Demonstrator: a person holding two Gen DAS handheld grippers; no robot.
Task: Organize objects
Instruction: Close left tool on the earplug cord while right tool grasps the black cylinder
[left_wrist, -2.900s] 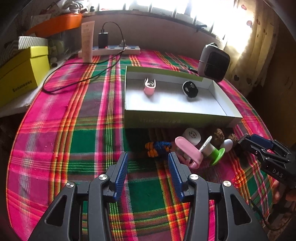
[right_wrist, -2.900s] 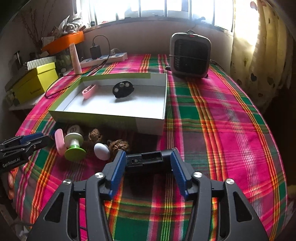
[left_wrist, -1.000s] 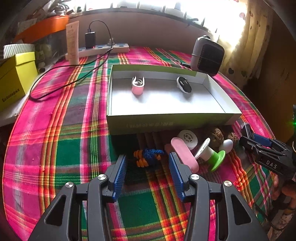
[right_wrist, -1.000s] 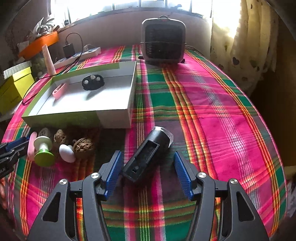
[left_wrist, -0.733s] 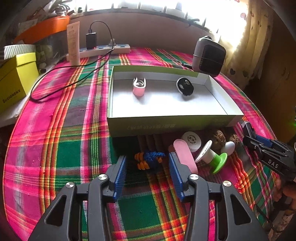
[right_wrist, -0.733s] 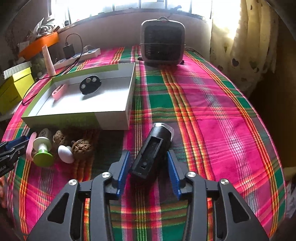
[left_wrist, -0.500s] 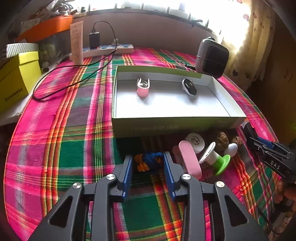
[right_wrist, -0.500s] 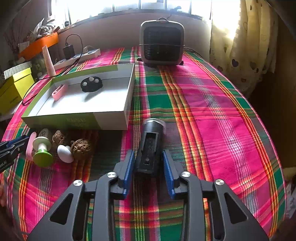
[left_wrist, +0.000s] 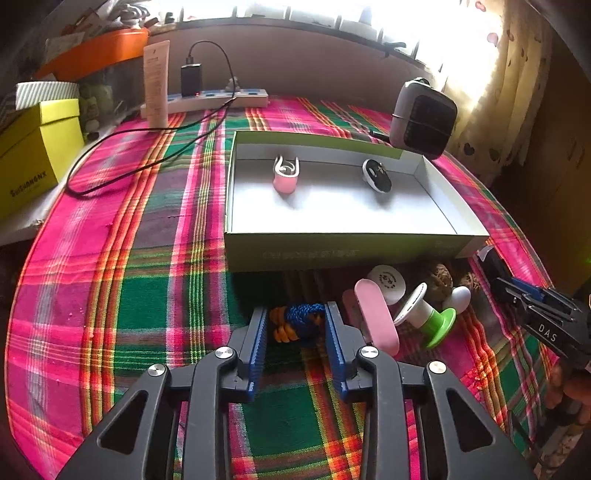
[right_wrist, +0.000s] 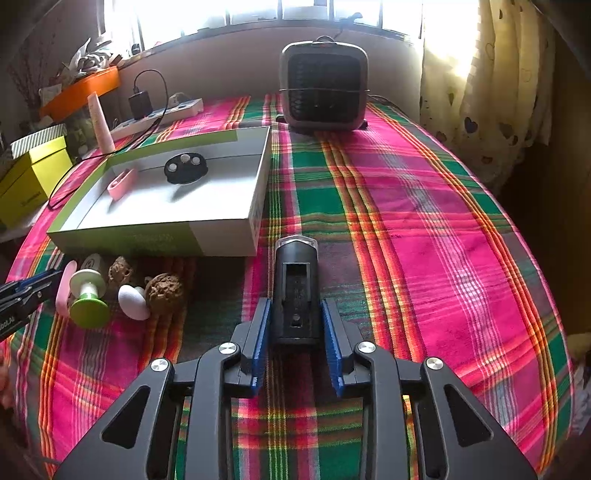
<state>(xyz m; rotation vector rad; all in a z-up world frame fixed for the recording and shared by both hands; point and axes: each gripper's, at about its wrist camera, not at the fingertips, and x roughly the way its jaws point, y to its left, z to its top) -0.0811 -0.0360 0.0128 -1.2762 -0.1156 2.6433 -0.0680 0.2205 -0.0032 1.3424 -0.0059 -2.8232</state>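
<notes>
— What did the left gripper (left_wrist: 295, 325) have at that moment?

— Its blue pads were clamped on the blue and orange braided cord (left_wrist: 295, 323), low in the centre of the left wrist view, on the plaid tablecloth (left_wrist: 122, 288). The jaws had just been closing, with the cord between them.

— And the right gripper (right_wrist: 295, 325)?

— Pressed together on the rear of a black cylindrical torch-like device (right_wrist: 296, 291), which lay lengthwise on the cloth, its clear front end pointing up the frame. That one sat in the lower centre of the right wrist view.

— Where was the box?

— The shallow green-sided box (left_wrist: 332, 251) lay above the cord in the left view, centre frame. Inside it were a pink clip (left_wrist: 285, 176) towards the upper left and a black round piece (left_wrist: 376, 175) to its right.

— Anything loose outside it?

— Just below the box's near wall, right of the cord: a pink oblong case (left_wrist: 376, 321), a white and green spool (left_wrist: 424, 314), a white egg-shaped object (left_wrist: 460, 295) and walnuts (left_wrist: 441, 273). A small heater (right_wrist: 324, 90) stood at the top centre of the right view.
</notes>
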